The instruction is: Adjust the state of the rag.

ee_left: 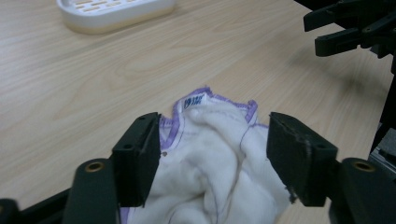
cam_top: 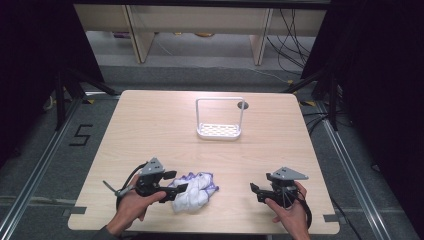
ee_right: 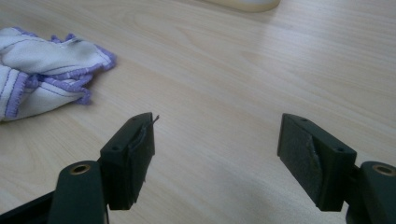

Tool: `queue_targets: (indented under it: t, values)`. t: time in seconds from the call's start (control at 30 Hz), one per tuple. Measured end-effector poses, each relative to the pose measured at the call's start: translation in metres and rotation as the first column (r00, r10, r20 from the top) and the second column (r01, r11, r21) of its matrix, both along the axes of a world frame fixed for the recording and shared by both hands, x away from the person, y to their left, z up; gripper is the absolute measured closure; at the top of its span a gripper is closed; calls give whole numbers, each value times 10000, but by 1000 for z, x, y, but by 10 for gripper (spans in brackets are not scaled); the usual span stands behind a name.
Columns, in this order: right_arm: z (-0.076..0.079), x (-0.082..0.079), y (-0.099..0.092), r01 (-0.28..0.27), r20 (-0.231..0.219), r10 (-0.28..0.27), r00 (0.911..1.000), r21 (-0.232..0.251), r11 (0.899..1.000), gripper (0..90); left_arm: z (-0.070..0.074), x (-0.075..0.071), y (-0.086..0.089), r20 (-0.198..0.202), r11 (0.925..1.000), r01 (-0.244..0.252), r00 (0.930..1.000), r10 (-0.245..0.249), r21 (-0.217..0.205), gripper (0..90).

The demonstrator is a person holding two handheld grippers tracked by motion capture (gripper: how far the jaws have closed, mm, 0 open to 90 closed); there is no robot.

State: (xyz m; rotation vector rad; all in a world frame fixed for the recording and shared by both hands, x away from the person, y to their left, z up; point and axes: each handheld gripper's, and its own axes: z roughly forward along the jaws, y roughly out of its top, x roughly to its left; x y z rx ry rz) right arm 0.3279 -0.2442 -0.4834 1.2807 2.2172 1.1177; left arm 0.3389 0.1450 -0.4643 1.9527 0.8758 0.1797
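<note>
On the near part of the wooden table (cam_top: 150, 125), well short of the white rack (cam_top: 219, 120), you have a crumpled white cloth (cam_top: 195, 192) with purple stitched edging. Left of the cloth, your left gripper (cam_top: 174, 186) reaches over its near-left side; in the left gripper view the cloth (ee_left: 210, 154) bulges between the two jaws, which stand apart and touch the fabric at most lightly. Right of the cloth and well apart from it, your right gripper (cam_top: 255, 192) hangs over bare wood, its jaws spread with nothing between them.
</note>
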Motion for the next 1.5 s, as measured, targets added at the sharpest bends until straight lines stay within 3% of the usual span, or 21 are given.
queue_targets:
  t: [0.17,0.23,0.27,0.3,0.37,0.47,0.5,0.57,0.63,0.67,0.8,0.87,0.93,1.0,1.03,1.07,1.13,1.3,1.37,1.43,1.5]
  values:
    - [-1,-1,0,-129,-7,129,9999,44,9999,282,1,13,-32,-476,9970,567,9974,-542,525,422]
    - [-1,-1,0,-146,13,146,9999,45,9999,282,-1,15,-37,-460,9950,662,9970,-629,745,437]
    - [0,-1,1,-174,12,174,9998,-9,9998,282,-3,18,-43,-382,9900,704,9971,-662,1218,438]
    - [0,-1,1,-201,15,201,9998,-10,9998,282,-4,19,-46,-427,9884,642,9974,-588,1375,439]
    - [0,-1,1,-250,-80,250,9997,30,9997,282,-6,21,-48,-439,9882,611,9975,-555,1402,446]
    - [-1,-1,2,-293,35,293,9996,110,9995,282,-10,24,-57,-284,9773,589,9981,-543,2036,462]
    - [0,-2,2,-272,-38,272,9996,-47,9996,282,-12,26,-58,-315,9752,596,9980,-541,2130,465]
    - [-1,-3,5,-80,-190,84,9998,231,9997,282,-13,28,-59,-359,9737,647,9977,-583,2184,494]
    - [-2,-1,4,-401,-39,402,9992,77,9992,282,-19,33,-61,-753,9753,955,9938,-819,1994,552]
    - [-2,-2,5,-282,-88,282,9996,79,9996,282,-20,33,-62,-799,9732,1087,9923,-942,2026,597]
    - [-1,-1,3,-343,103,344,9994,-92,9994,288,-21,33,-65,-687,9726,1344,9900,-1234,1897,788]
    - [0,-1,2,-389,-31,389,9992,-148,9991,290,-16,33,-64,-694,9721,1555,9869,-1454,1755,831]
    - [0,-2,2,-298,48,298,9995,-6,9996,293,-8,33,-63,-499,9736,1614,9866,-1553,1612,843]
    - [1,-2,1,-216,157,216,9996,-34,9998,294,4,31,-64,-147,9828,1373,9905,-1366,1235,848]
    - [1,-1,0,-206,168,207,9996,-73,9998,294,4,31,-64,-147,9828,1373,9905,-1366,1235,849]
    - [1,0,-1,-202,182,202,9996,-2,9998,294,22,30,-64,252,9873,1434,9890,-1454,685,849]
    - [1,-1,-3,-17,180,15,9998,71,10000,295,46,28,-61,985,9885,1485,9837,-1507,299,851]
    - [1,1,-7,92,209,-97,9997,240,9997,302,96,19,-35,2244,9932,1049,9702,-913,-495,854]
    - [1,0,-7,89,202,-94,9998,227,9997,302,100,18,-26,2423,9942,915,9673,-751,-570,854]
    - [0,-1,-5,32,80,-36,10000,457,9990,303,95,12,-1,2265,9969,391,9737,-228,-676,854]
    - [1,-3,-2,266,-147,-258,9996,554,9981,304,90,10,6,2154,9972,309,9764,-156,-679,854]
